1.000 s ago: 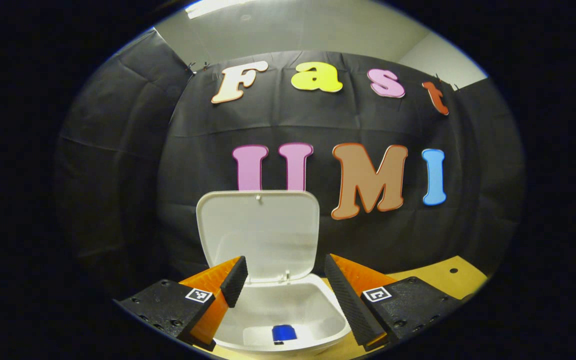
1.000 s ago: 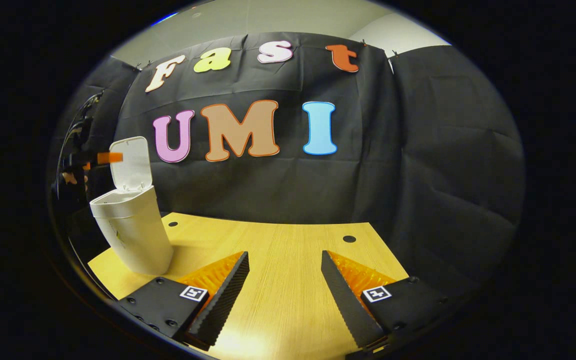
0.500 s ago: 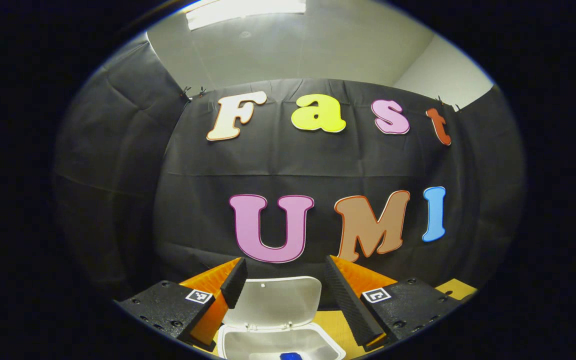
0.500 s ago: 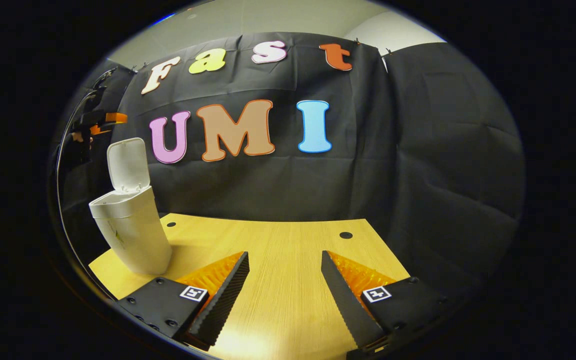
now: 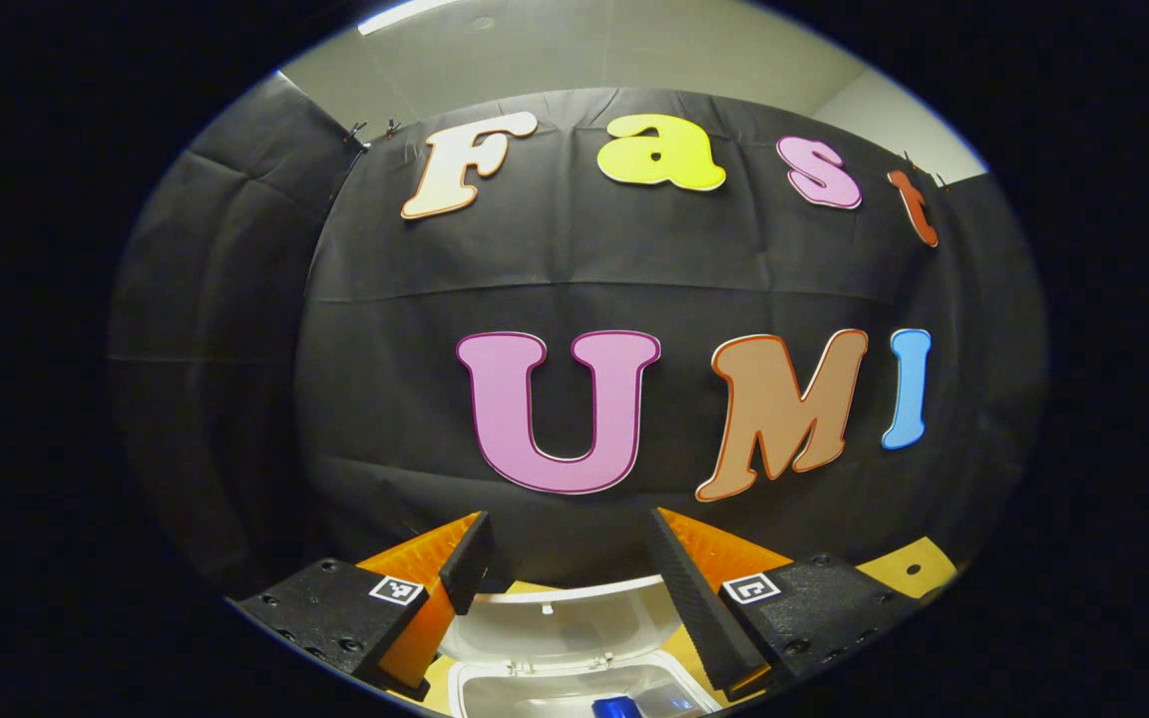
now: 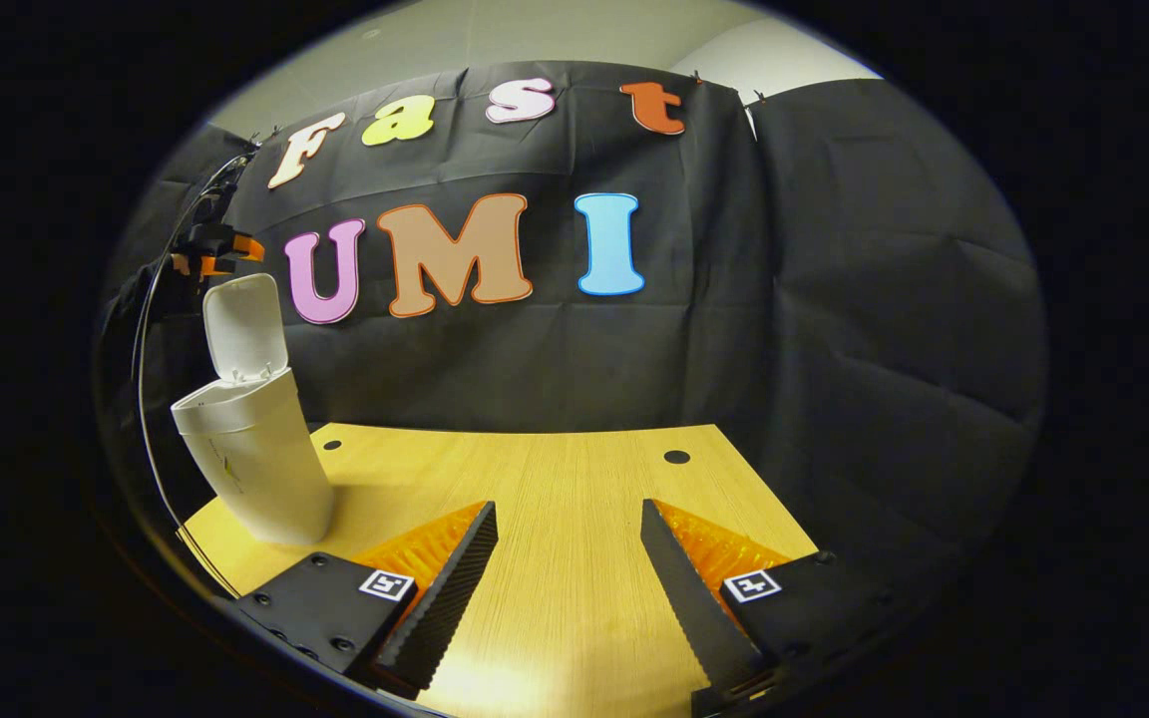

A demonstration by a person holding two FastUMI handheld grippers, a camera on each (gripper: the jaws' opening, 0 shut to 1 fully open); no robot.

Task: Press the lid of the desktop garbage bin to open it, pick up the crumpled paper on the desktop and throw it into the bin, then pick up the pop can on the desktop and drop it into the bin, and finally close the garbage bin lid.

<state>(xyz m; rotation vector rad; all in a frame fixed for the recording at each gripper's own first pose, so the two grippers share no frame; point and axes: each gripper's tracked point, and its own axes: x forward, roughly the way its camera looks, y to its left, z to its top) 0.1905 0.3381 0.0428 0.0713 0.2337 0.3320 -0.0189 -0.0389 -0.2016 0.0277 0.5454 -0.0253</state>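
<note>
In the left gripper view, the left gripper (image 5: pixel 567 568) has its fingers spread apart with nothing between them. Just below and beyond the fingertips lies the white garbage bin (image 5: pixel 495 688), seen from above, its mouth at the bottom edge of the view. A blue object (image 5: pixel 612 707) sits inside the bin; it may be the pop can, but too little of it shows to be sure. The bin's lid (image 5: pixel 560 620) stands raised, and its top edge lies between the two fingers, a little past them, not touching either.

In the right gripper view, the right gripper (image 6: pixel 569 563) is likewise released, its fingers wide apart over the bare wooden desktop (image 6: pixel 555 479), gripping nothing. The bin (image 6: pixel 255 459) stands well apart from it, far to its left on the desktop's corner, with the lid (image 6: pixel 243 327) tipped up and back. Just above the lid's top edge hangs the left gripper (image 6: pixel 220 247), close to it; I cannot tell whether they touch. Behind everything hangs the booth's black cloth wall (image 6: pixel 834 299).
</note>
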